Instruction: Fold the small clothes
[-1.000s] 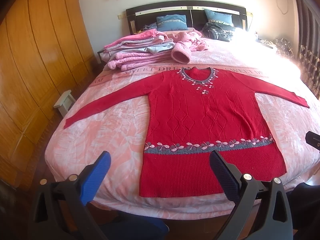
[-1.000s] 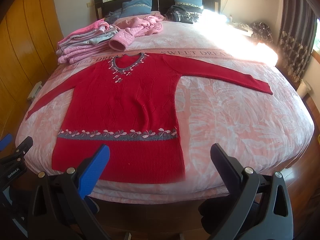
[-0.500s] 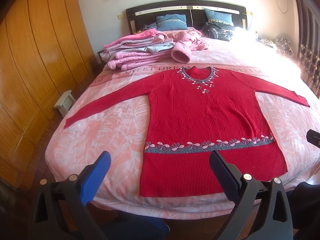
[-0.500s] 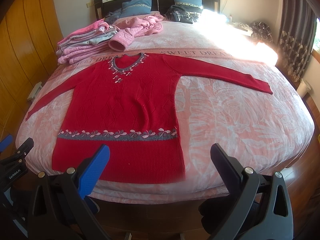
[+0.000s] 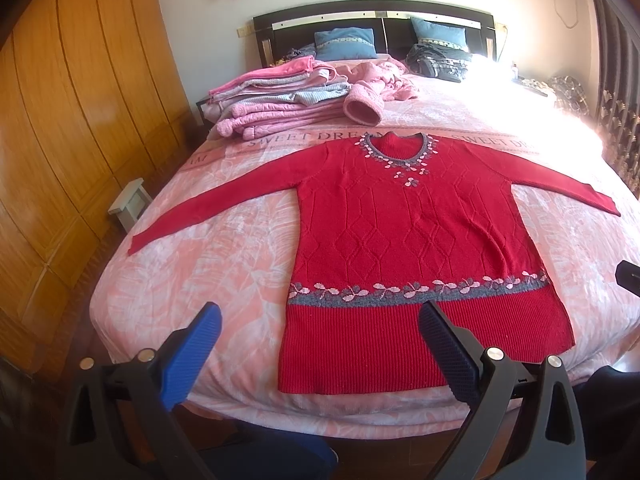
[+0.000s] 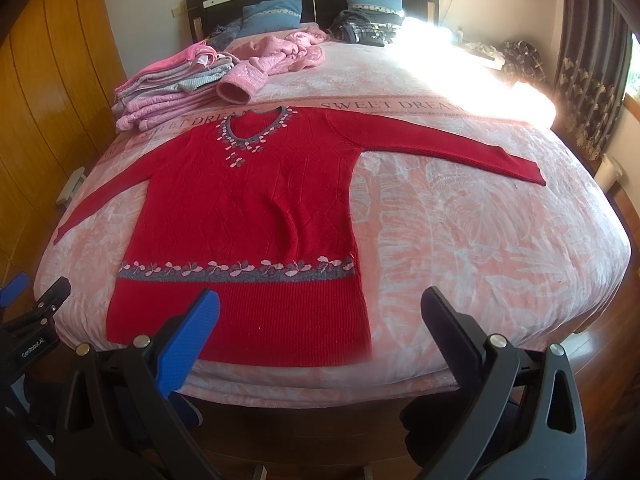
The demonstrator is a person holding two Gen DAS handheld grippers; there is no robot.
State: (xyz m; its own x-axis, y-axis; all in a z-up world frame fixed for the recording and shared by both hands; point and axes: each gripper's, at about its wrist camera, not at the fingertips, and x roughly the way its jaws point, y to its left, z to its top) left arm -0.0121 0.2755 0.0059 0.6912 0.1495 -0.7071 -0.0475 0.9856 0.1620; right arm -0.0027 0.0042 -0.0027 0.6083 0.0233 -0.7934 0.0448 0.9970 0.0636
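Red knit sweater lies flat and face up on your bed, both sleeves spread out to the sides, hem toward you at the foot edge, neckline toward the headboard. A grey band with pink flowers runs across it above the ribbed hem. Your left gripper is spread wide, empty, hovering off the foot of the bed; its dark finger sits in front of the hem, contact can't be told. Your right gripper is also spread wide and empty, its blue finger in front of the hem's lower part, its dark finger over bare pink bedspread right of the sweater. Stack of folded pink and grey clothes sits on the bed's far left, well apart from the sweater, with a loose pink garment beside it. Two blue pillows lean against the headboard.
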